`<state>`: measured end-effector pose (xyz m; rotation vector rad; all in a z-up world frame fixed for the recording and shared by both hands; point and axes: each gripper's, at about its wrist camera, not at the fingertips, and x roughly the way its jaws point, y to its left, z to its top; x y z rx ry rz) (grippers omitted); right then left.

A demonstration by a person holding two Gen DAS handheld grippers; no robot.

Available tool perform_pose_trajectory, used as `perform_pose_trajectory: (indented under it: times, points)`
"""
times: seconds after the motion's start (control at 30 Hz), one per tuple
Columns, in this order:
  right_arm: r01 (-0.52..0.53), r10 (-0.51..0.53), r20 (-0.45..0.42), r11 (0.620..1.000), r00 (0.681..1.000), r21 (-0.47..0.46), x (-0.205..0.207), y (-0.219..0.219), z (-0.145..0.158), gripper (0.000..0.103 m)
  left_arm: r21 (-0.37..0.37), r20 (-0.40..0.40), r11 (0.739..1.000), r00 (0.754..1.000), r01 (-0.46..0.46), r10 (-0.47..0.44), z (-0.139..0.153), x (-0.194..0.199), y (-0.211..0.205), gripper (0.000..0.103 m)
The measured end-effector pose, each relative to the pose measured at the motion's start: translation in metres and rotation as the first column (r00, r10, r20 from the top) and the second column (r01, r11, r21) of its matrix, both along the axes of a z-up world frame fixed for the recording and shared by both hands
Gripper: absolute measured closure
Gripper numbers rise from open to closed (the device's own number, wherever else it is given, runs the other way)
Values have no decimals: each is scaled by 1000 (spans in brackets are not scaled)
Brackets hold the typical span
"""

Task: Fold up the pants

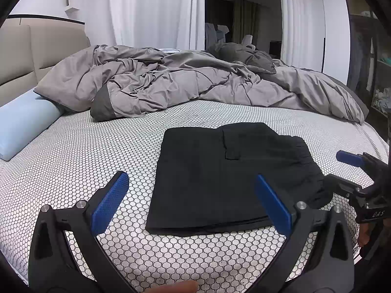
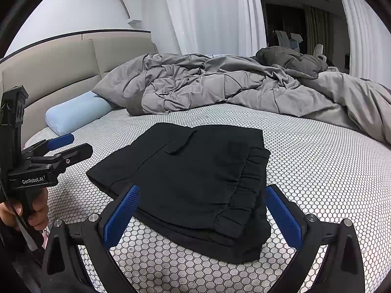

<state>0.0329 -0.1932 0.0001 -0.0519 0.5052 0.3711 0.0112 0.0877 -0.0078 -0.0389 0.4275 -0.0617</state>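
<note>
Black pants lie folded into a flat rectangle on the honeycomb-patterned bed sheet, with a pocket flap on top. In the right wrist view the pants show their elastic waistband at the near right. My left gripper is open and holds nothing, and its blue pads frame the near left part of the pants. My right gripper is also open and empty over the waistband corner. Each gripper appears in the other's view: the right gripper beside the pants' right edge, the left gripper beside their left edge.
A crumpled grey duvet is piled across the far half of the bed. A light blue pillow lies at the left by the beige headboard. White curtains hang behind. A hand grips the left gripper's handle.
</note>
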Motion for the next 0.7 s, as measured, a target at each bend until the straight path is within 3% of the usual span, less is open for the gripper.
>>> perform_pose_trajectory:
  times: [0.7]
  points:
    - [-4, 4, -8, 1000, 1000, -7, 1, 0, -2, 0, 1, 7, 1000, 1000, 6, -6, 1, 1, 5, 1]
